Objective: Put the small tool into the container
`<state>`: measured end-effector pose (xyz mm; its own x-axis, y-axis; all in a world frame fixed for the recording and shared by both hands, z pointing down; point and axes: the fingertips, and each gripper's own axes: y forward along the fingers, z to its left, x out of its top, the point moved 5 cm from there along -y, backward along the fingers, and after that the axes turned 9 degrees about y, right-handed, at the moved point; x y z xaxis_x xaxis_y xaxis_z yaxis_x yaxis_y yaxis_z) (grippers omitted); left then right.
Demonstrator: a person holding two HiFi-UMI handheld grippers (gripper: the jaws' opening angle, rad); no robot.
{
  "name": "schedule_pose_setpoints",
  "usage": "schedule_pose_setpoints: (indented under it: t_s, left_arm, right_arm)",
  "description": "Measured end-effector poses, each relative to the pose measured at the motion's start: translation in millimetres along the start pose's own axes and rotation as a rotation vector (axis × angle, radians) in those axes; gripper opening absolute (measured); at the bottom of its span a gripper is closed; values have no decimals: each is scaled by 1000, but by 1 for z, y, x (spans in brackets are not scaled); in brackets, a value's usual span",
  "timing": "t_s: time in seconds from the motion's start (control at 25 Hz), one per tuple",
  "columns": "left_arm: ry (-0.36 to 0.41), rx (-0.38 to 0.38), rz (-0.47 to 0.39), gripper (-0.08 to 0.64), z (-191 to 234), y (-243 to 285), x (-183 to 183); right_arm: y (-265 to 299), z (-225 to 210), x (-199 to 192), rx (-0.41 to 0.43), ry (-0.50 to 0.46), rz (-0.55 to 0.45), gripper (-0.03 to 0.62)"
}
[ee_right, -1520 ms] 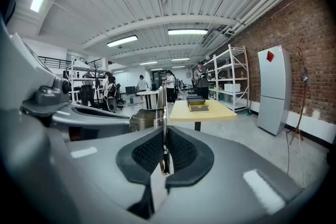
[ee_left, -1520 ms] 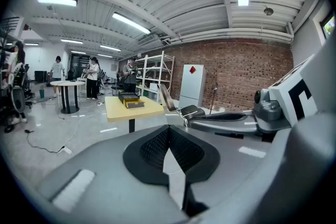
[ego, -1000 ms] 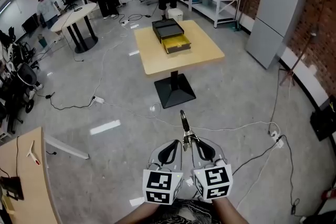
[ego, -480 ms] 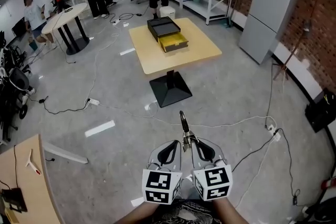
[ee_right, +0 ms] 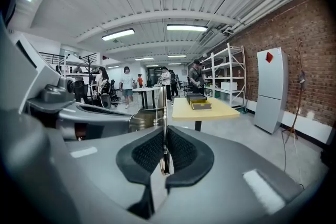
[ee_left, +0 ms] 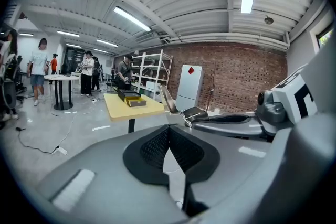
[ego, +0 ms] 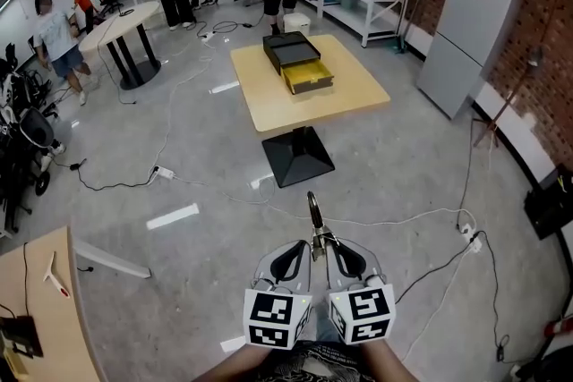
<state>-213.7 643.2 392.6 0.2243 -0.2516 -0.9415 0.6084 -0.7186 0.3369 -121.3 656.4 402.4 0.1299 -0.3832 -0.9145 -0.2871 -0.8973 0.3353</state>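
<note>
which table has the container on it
The square wooden table on the black pedestal; the container, its yellow drawer open, sits on it, unlike the white table.

L gripper jaws shut — R gripper clamped.

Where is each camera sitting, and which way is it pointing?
Head view: on the person's head, facing forward and steeply down at floor and table; both forearms, left gripper and right gripper show at bottom.
Left gripper view: rides the left gripper, looks along its closed fingers; right gripper at right.
Right gripper view: rides the right gripper, fingers clamping the small tool; left gripper at left.
Both gripper views share the table and container.
</note>
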Motion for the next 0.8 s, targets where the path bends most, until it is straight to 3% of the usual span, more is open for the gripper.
schedule_pose_setpoints:
  t_s: [0.8]
  left_arm:
    - [34,38,34,6,-24,254,84]
  right_arm:
    - [119,-227,92,41,24,-22,8]
